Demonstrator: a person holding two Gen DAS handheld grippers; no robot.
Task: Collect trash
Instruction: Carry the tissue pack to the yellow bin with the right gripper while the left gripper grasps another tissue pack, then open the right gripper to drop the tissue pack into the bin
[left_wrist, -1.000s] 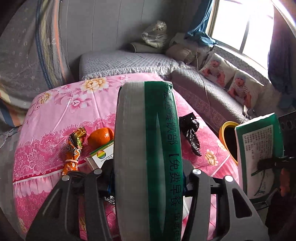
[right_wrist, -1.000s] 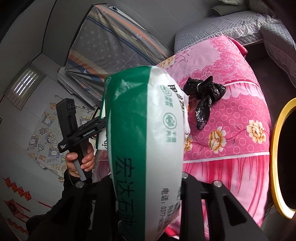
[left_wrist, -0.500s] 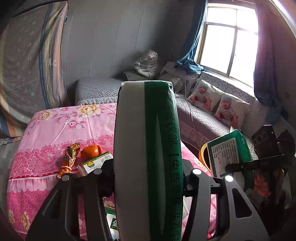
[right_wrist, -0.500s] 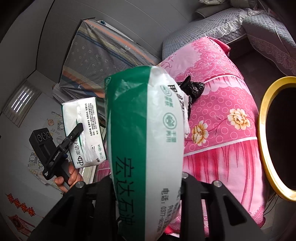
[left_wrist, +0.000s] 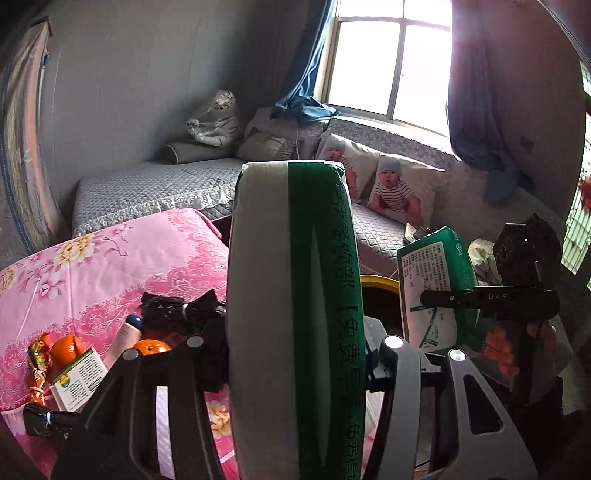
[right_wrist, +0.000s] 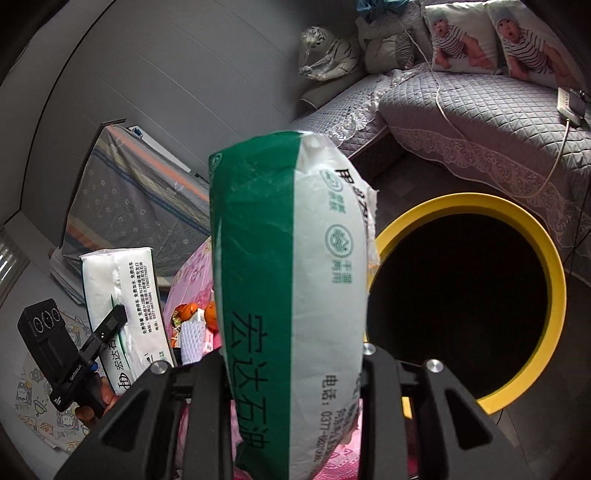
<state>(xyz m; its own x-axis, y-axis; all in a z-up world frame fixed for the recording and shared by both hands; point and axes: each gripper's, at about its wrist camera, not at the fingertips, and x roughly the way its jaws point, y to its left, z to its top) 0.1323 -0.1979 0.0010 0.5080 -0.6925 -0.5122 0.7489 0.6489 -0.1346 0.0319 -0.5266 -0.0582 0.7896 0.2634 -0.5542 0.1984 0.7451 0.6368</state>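
Two tissue packs are carried toward the yellow-rimmed bin.

Nearest, the left hand-held gripper (left_wrist: 295, 373) is clamped on a green-and-white tissue pack (left_wrist: 291, 295), and the right hand-held gripper (right_wrist: 295, 373) is clamped on a second tissue pack (right_wrist: 291, 280), each pack gripped across its middle and standing up between the jaws. Just beyond the right pack the bin (right_wrist: 554, 280) is seen with its dark mouth open, beside the pink-covered worktop (left_wrist: 110, 258), where oranges (left_wrist: 151, 347), a black bag (left_wrist: 177, 310) and wrappers are left. Farther off, a grey sofa (right_wrist: 480, 118) is set under the window. The step is judged best done if each pack is brought fully over the mouth before the jaws are parted, one after the other, so that the rim is not struck.
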